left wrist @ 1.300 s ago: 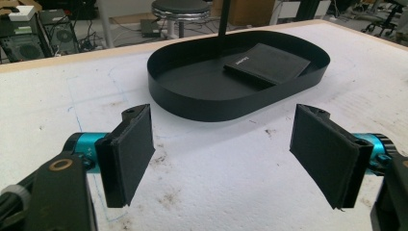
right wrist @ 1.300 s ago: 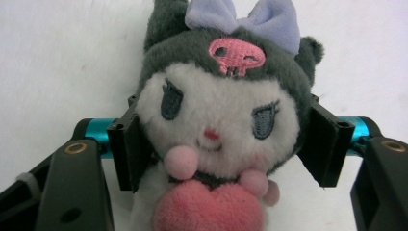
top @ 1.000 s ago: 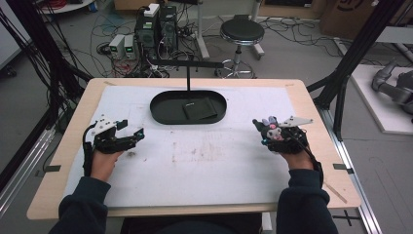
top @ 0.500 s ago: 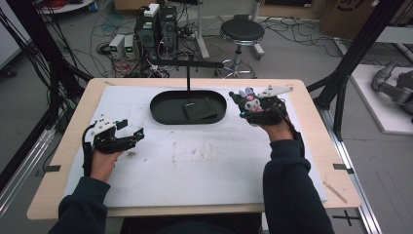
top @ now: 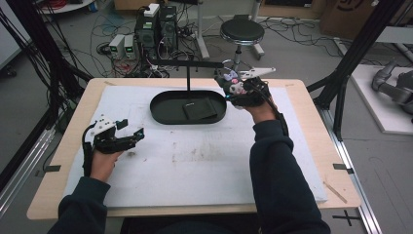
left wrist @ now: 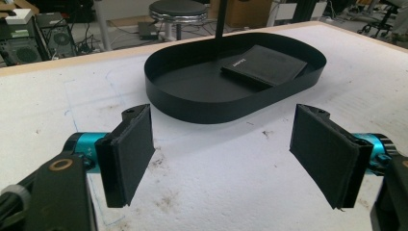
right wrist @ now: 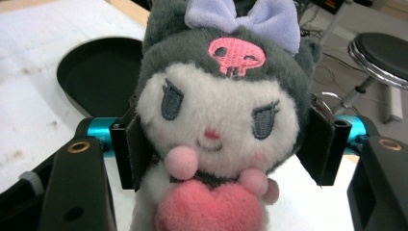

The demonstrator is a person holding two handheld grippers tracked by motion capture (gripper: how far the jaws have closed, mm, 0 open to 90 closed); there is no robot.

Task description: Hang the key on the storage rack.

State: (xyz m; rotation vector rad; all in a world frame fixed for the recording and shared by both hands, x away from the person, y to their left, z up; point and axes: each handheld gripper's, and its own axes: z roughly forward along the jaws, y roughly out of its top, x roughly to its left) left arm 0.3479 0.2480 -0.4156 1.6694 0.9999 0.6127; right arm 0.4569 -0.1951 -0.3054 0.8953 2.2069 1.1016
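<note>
The right gripper (top: 233,87) pinches a grey-hooded plush doll (right wrist: 219,125) between its pads, just beside the right end of a black oval tray (top: 165,113). The left gripper (top: 127,132), well apart from it, rests with jaws spread, holding nothing.

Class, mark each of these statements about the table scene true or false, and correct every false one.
1. The right gripper holds a plush toy. True.
2. The left gripper holds a black pouch. False: its fingers stand open with nothing between them.
3. A flat black item lies inside the oval black tray. True.
4. The plush toy wears a green hat. False: it has a lilac bow and a pink skull mark.
5. The left gripper hangs above the tray. False: it is over the white mat, near the table's left side.
</note>
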